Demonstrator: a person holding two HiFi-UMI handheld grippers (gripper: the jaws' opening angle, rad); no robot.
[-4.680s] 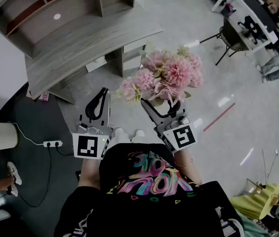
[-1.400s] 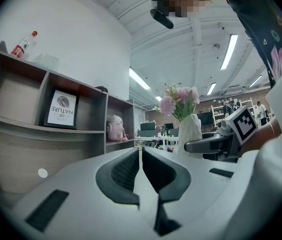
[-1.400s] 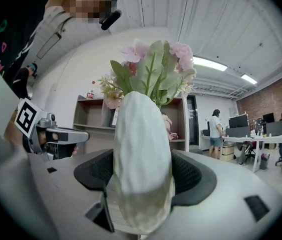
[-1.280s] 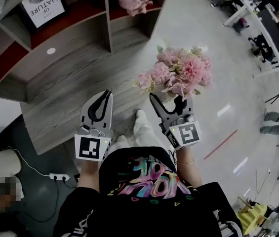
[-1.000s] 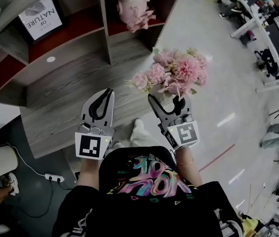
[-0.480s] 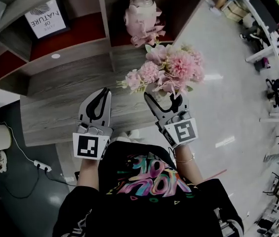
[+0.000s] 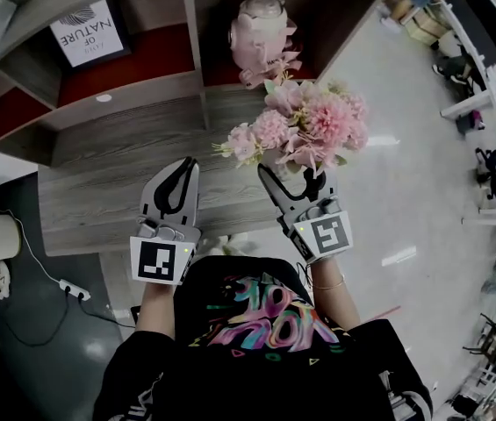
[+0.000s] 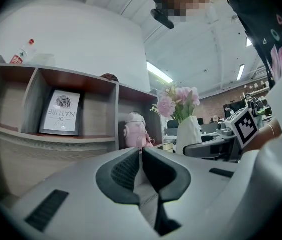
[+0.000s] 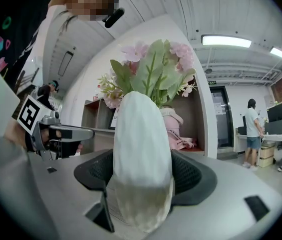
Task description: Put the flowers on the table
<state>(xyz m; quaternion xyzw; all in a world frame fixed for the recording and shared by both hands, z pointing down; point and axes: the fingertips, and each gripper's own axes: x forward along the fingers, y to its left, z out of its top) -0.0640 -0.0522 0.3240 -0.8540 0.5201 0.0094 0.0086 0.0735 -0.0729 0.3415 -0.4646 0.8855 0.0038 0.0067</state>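
My right gripper (image 7: 293, 179) is shut on a white vase (image 9: 141, 154) that holds a bunch of pink flowers (image 7: 305, 130). The flowers (image 9: 153, 66) rise upright between the jaws in the right gripper view. The bunch hangs over the right end of the grey wooden table (image 7: 107, 174). My left gripper (image 7: 177, 175) is shut with nothing in it and hovers over the table's front part. In the left gripper view (image 8: 141, 156) the vase (image 8: 188, 134) shows off to the right.
A shelf unit stands at the back of the table, with a framed sign (image 7: 88, 32) in one bay and a pink plush figure (image 7: 261, 38) in the bay beside it. A power strip (image 7: 70, 289) and cable lie on the dark floor at left. Desks (image 7: 485, 60) stand far right.
The view has closed in on the table and shelf. The flowers, earlier over bare floor, now sit over the table's right end in front of the pink plush. Both grippers keep their hold.
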